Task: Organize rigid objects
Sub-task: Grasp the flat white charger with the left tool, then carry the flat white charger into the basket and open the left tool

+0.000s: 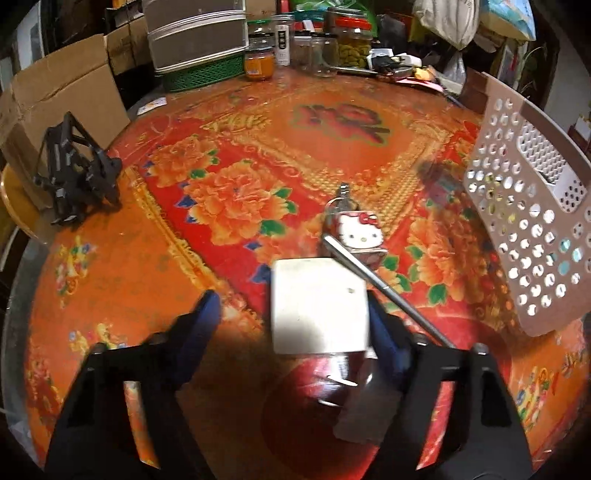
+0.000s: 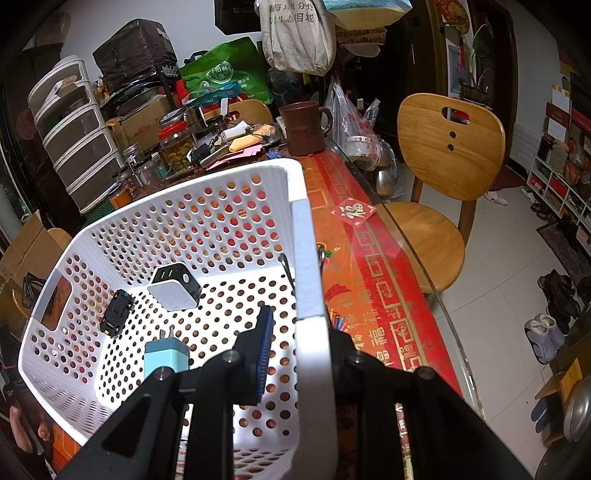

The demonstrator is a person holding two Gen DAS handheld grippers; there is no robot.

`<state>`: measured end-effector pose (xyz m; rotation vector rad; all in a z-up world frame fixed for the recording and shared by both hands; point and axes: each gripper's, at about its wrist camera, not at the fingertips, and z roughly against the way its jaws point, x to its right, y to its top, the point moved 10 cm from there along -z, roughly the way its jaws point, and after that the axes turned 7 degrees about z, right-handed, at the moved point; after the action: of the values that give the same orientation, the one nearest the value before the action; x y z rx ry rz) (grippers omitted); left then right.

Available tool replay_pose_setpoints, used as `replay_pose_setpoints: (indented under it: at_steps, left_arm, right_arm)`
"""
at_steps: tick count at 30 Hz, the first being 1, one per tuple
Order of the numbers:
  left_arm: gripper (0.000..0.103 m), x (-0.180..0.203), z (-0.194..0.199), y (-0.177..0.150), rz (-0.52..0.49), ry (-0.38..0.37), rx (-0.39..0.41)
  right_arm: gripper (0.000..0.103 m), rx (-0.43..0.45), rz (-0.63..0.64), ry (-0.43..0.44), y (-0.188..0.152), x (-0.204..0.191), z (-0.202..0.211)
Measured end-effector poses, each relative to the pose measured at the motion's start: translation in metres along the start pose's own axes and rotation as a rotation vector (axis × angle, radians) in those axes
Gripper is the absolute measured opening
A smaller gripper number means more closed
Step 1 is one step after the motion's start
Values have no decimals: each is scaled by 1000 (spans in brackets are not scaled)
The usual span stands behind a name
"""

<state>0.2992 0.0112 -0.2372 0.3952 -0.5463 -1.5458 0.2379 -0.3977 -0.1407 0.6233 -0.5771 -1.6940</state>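
A white block (image 1: pixel 319 306), blurred, lies on the table between the fingers of my left gripper (image 1: pixel 291 301). It touches the right pad (image 1: pixel 380 325), and a gap separates it from the left pad, so the gripper is open. Just beyond it lies a Hello Kitty trinket (image 1: pixel 360 232) with a metal rod (image 1: pixel 384 291). My right gripper (image 2: pixel 303 325) is shut on the side wall of the white perforated basket (image 2: pixel 207 206), holding it tilted; the same basket (image 1: pixel 517 229) shows in the left wrist view. Inside are a white-and-black charger (image 2: pixel 175 286), a small black item (image 2: pixel 116 312) and a light-blue plug (image 2: pixel 166 358).
The round table (image 1: pixel 258 147) has a red floral cloth. A black folding stand (image 1: pixel 74 173) sits at its left edge beside a cardboard box (image 1: pixel 62 88). Jars (image 1: pixel 352 40) and drawer units (image 1: pixel 195 33) crowd the back. A brown mug (image 2: pixel 303 127) and wooden chair (image 2: pixel 443 155) are at right.
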Motion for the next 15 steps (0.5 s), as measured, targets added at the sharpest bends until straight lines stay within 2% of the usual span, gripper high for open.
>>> replay_pose_setpoints:
  at_steps: [1,3,5,12,15]
  left_arm:
    - [43,2,1,1,-2,-18,0]
    - [43,-3,2,4,-10,39,12]
    - [43,-6,3,4,-5,31,12]
    - [43,-42,34,26,33,124,114]
    - [43,-45,54,39,33,119,163]
  right_arm:
    - [21,-1,0,-1,0,0,0]
    - [21,-1,0,-2,0,0,0]
    - [21,0,0,-1,0,0,0]
    - [21,1,-1,0,0,0,1]
    - [21,1,-2,0,0,0,0]
